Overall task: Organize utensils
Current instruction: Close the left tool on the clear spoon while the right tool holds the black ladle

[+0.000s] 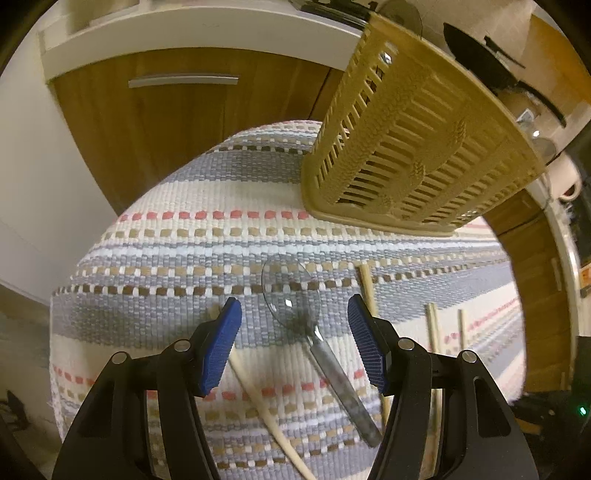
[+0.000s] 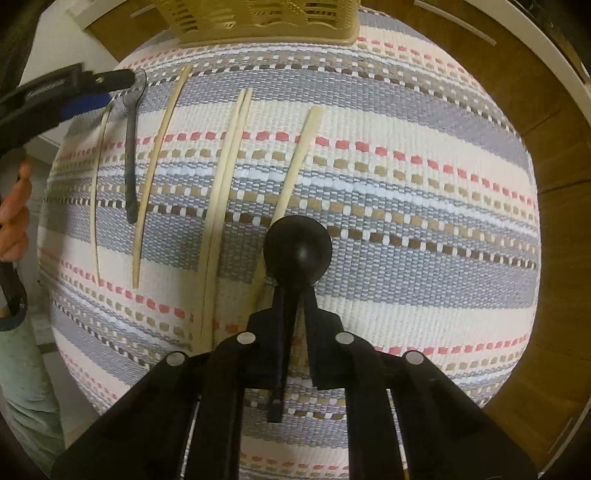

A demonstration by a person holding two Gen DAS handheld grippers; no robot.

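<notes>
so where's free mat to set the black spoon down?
Free: the mat right of the black spoon, out to the wood floor. Crowded: left, with chopsticks and clear spoon; basket at the far edge.

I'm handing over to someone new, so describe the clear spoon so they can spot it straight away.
Start at the tan slatted basket at the far edge of the striped woven mat. Just in front of it, between the open jaws of the left gripper, lies the clear spoon. It is the only see-through plastic piece, with a round bowl and greyish handle; its neighbours are thin pale wooden chopsticks.
</notes>
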